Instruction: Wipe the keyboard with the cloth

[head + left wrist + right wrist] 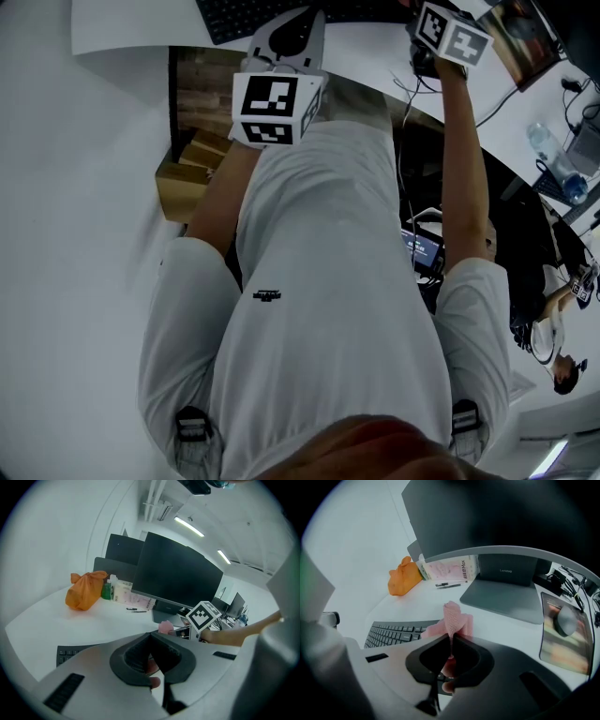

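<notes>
The black keyboard (246,15) lies on the white desk (122,23) at the top of the head view, and also shows in the right gripper view as the keyboard (396,633). My right gripper (452,638) is shut on a pink cloth (455,617), which sticks up from the jaws just above the keyboard's right end. My left gripper (151,635) is shut with nothing in it and hovers over the keyboard (69,653). From there I see the cloth (165,626) and the right gripper's marker cube (203,615) ahead to the right.
A large monitor (180,576) on a grey stand base (504,598) is behind the keyboard. An orange bag (85,590), a green bottle (107,590) and a tissue pack (446,570) sit at the back left. A mouse (565,620) rests on a mouse pad at the right.
</notes>
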